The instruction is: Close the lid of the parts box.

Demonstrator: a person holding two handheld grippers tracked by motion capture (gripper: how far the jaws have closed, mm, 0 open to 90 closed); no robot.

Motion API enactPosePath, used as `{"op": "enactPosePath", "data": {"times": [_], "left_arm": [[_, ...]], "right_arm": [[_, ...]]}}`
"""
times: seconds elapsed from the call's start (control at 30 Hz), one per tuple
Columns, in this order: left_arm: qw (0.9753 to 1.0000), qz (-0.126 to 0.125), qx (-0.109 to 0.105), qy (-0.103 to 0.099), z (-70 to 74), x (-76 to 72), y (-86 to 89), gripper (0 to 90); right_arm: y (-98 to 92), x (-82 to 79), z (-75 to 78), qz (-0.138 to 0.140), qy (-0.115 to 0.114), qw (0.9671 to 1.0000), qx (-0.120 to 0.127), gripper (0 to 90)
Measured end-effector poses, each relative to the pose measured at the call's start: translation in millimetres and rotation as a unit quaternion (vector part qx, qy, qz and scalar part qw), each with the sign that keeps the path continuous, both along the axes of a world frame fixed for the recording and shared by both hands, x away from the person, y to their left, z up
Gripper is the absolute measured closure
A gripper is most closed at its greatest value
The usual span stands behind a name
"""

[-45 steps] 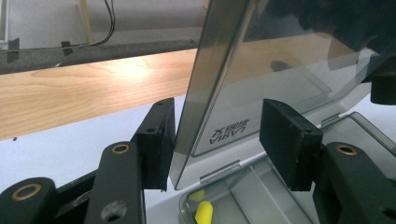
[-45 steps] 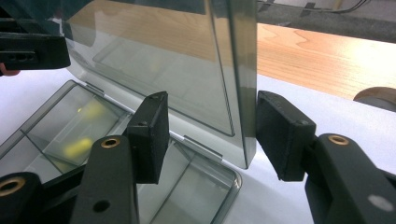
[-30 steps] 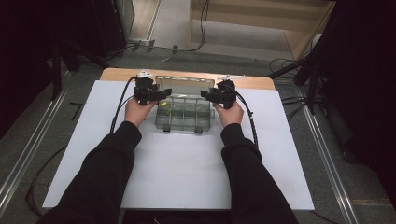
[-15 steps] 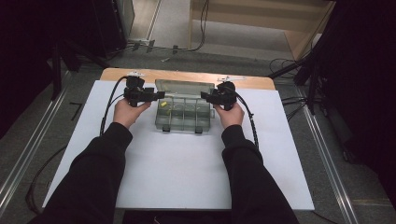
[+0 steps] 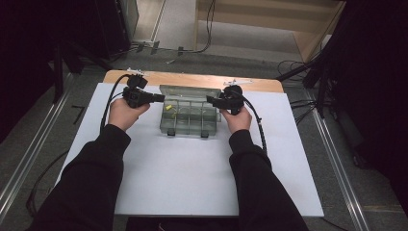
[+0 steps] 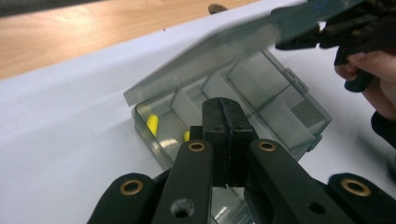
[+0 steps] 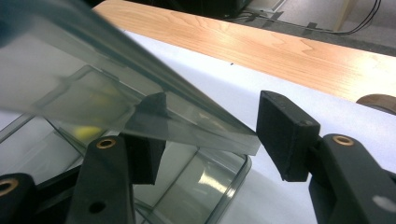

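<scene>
clear plastic box, lid raised: light, stiff, slick. right gripper jaws open astride lid's right edge; left gripper jaws closed, empty.

Raised lid over the box, bare sheet around.

Left gripper pulls off the box!
The left gripper slides out toward the mat's left edge, jaws now closed, and the lid is up.

Overhead forward-down view; two close tongs-mounted views, all sharing the clear box.
</scene>
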State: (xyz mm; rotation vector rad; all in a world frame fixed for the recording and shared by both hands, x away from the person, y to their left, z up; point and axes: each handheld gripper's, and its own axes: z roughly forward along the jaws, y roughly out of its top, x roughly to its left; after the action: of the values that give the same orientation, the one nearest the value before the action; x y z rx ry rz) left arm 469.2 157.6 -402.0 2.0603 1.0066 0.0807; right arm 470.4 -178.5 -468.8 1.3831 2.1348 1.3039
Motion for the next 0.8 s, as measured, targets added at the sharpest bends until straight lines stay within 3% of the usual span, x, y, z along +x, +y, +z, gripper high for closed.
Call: {"op": "enactPosePath", "data": {"times": [0.17, 0.5, 0.63, 0.8], "left_arm": [[1.0, -0.001, -0.008, -0.003, 7.0, 0.2, -2.7, 89.9], [0.9998, -0.003, -0.019, -0.001, 5.3, -0.5, -3.3, 89.9], [0.9999, -0.007, -0.013, -0.005, 4.3, -1.8, -4.8, 89.9], [0.9999, -0.01, -0.013, -0.004, 2.2, -4.3, -5.7, 89.8]], "right_arm": [[-1.6, -1.1, -0.8, 0.002, 0.003, 1.0, -0.001, 41.1], [-5.6, -10.4, -0.8, 0.008, 0.009, 0.9999, -0.007, 40.1], [-13.9, -19.0, 1.2, 0.012, 0.014, 0.9998, -0.004, 40.2], [-29.1, -32.2, 6.5, 0.025, 0.029, 0.9993, 0.002, 50.7]]}}
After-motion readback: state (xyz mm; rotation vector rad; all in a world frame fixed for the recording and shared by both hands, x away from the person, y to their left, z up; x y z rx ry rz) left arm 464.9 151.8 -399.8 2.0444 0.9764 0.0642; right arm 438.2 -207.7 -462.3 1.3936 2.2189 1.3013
